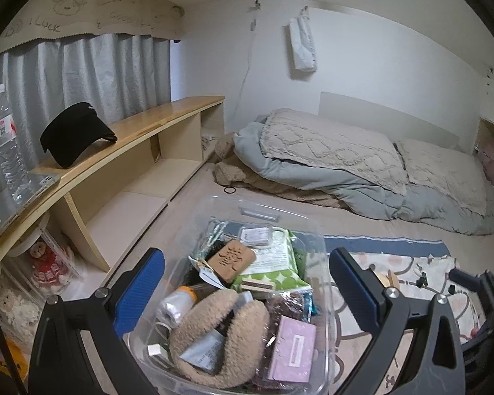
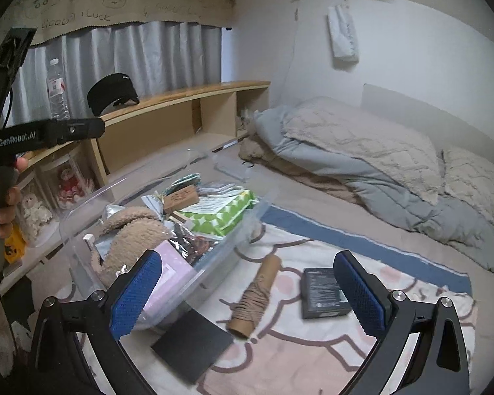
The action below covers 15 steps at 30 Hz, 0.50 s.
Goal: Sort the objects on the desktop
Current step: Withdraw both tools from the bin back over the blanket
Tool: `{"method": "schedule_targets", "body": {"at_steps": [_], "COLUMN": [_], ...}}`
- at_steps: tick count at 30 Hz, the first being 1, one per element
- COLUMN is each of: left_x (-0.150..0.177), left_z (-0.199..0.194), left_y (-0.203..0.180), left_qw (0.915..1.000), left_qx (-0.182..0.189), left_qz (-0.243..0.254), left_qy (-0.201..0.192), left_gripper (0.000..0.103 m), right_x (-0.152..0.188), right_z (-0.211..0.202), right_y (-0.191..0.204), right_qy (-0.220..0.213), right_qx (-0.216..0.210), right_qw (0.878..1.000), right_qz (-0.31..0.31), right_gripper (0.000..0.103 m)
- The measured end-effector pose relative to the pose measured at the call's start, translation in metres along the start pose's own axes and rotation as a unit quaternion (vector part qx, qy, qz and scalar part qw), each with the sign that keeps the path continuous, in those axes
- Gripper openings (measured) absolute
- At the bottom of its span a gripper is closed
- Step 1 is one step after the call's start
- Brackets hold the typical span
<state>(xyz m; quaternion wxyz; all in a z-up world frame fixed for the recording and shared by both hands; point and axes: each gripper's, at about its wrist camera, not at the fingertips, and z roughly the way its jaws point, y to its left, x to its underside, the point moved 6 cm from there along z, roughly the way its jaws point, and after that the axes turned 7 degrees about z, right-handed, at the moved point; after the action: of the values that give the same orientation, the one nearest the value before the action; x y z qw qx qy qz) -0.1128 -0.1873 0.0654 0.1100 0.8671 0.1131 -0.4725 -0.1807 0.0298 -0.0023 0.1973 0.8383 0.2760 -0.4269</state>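
A clear plastic bin [image 1: 316, 230] [image 2: 82, 207] sits on the bed, filled with several items: tan fuzzy earmuffs [image 1: 220, 332] [image 2: 131, 233], a pink box [image 1: 293, 349], a green dotted pack [image 1: 273, 263] [image 2: 220, 214] and a wooden block [image 1: 232, 260]. My left gripper [image 1: 247, 289] hovers open above the bin, holding nothing. My right gripper [image 2: 247, 289] is open over the patterned blanket [image 2: 313, 355], where a cardboard tube wound with twine [image 2: 253, 296], a dark grey box [image 2: 322, 293] and a flat black card [image 2: 194, 345] lie just right of the bin.
A long wooden shelf [image 1: 141, 128] along the left holds a black visor cap [image 1: 72, 135] and a water bottle [image 1: 6, 141]. Dolls in clear cases [image 2: 69, 184] stand under it. A rumpled grey duvet [image 1: 345, 171] covers the far bed. A hand [image 2: 6, 204] holds the left gripper's handle.
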Motion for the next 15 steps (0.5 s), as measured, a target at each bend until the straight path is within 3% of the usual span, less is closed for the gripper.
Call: {"method": "schedule_targets", "body": {"at_steps": [15], "left_x": [0.024], "left_z": [-0.037], "left_y": [-0.070], "left_qw": [0.9980], "left_qx": [0.046], "left_qz": [0.031], "left_qy": [-0.031], "left_gripper": [0.101], "right_x": [0.028], "right_z": [-0.066], "right_y": [-0.063], "right_qy": [-0.044], "right_qx": [0.050], "right_qw": [0.998], "right_qz": [0.021], "right_gripper": [0.103]}}
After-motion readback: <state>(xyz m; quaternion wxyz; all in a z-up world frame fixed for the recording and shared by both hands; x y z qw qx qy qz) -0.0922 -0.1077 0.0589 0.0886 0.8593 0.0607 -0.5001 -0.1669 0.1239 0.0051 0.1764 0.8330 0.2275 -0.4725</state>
